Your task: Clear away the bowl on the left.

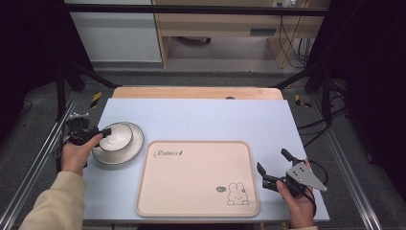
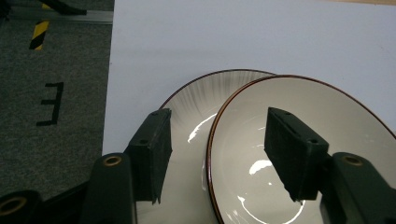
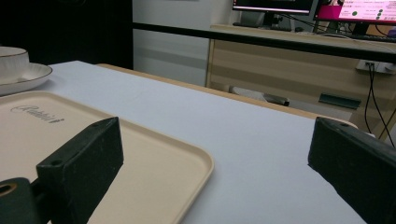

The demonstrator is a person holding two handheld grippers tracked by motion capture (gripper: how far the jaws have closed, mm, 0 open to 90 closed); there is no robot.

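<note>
Bowl [image 2: 299,154] on plate [image 2: 196,107], left tongs [image 2: 224,154] spread w/ jaws astride bowl rim, right tongs [image 1: 274,165] spread wide, holding nothing.

One bowl [image 1: 115,135] sits on one plate [image 1: 132,147]. There is one tray [image 1: 191,191], bearing one printed rabbit [image 1: 238,194] and one line of script [image 1: 168,153]. Two grippers are in play, a left [image 1: 106,130] and a right [image 1: 274,161], held in two hands. One blue mat [image 1: 201,120] covers the one table [image 1: 191,92].
</note>
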